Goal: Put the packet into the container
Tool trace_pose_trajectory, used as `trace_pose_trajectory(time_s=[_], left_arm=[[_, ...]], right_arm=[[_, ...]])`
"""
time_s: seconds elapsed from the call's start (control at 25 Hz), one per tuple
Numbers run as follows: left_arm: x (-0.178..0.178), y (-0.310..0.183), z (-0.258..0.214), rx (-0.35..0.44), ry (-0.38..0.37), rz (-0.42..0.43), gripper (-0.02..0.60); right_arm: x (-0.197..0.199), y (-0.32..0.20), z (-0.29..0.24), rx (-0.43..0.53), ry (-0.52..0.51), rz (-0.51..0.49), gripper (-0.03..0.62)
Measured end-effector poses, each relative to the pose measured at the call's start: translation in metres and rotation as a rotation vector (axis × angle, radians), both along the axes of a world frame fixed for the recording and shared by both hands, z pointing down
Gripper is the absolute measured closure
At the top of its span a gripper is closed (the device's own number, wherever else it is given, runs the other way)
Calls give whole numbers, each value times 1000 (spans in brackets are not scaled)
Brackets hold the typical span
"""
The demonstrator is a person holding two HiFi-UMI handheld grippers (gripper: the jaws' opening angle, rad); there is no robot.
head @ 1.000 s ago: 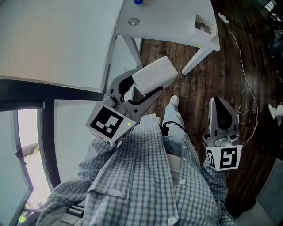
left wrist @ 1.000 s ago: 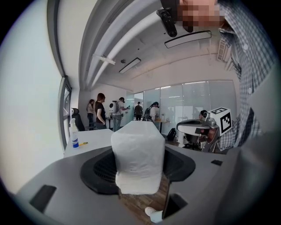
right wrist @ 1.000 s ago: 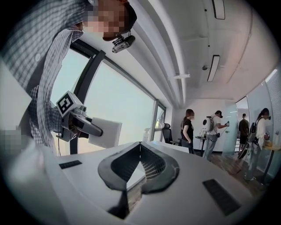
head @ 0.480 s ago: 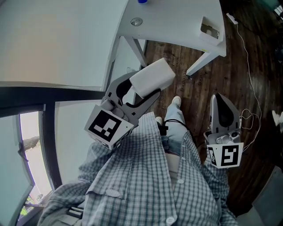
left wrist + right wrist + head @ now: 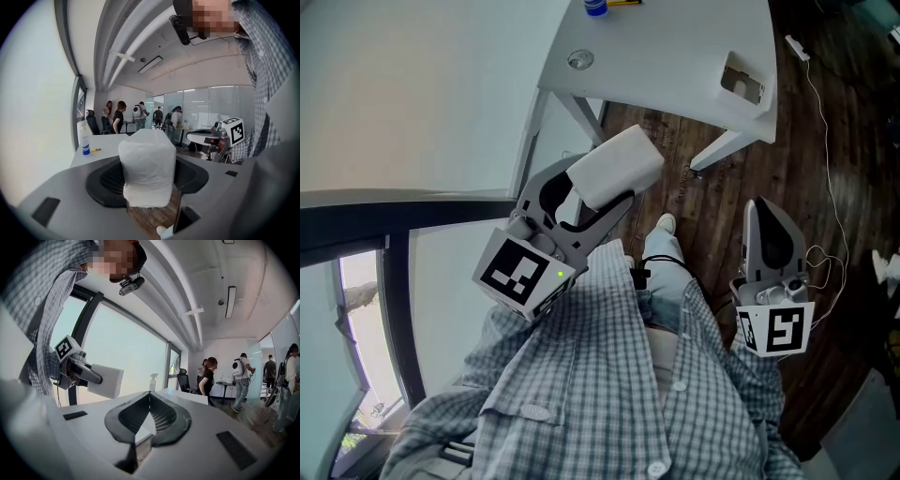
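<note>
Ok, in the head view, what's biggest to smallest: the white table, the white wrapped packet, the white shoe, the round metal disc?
1. White table, largest.
2. White wrapped packet; nearness to the camera enlarges it.
3. White shoe and round metal disc look alike, so unranked.

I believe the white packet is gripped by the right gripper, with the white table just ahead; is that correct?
Not quite: the white packet is gripped by the left gripper, not the right. The left gripper view shows it between that gripper's jaws, while the right gripper is shut on nothing. The white table is indeed just ahead.
</note>
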State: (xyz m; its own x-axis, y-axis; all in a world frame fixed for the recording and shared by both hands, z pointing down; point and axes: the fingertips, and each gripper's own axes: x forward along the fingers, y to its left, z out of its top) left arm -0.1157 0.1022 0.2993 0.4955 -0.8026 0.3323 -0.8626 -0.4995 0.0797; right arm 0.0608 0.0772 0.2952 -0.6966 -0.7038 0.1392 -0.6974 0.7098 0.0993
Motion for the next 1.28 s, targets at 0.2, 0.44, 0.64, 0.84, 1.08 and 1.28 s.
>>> trace_pose_trajectory(time_s=[0.2,0.44,0.64,0.84,1.08,1.28], left_arm=[[-2,-19,-9,17,18,-55,301],[-5,-38,-12,18,1,-102,301],[1,-52,-19,26,9,-136,301],[13,-69,-26,51,4,-136,301],[32,-90,-28,70,-1,-99,301],[44,-104,-31,78,-2,-74,301]], right_arm=[[-3,-28,-1,-3,-2,-46,581],[-5,-58,-8,14,-4,-91,582],[4,-75,-12,18,-3,-111,581],[14,-91,-17,36,-8,-114,581],[30,-106,-18,59,-13,-87,581],[44,-114,-17,58,-10,-58,581]])
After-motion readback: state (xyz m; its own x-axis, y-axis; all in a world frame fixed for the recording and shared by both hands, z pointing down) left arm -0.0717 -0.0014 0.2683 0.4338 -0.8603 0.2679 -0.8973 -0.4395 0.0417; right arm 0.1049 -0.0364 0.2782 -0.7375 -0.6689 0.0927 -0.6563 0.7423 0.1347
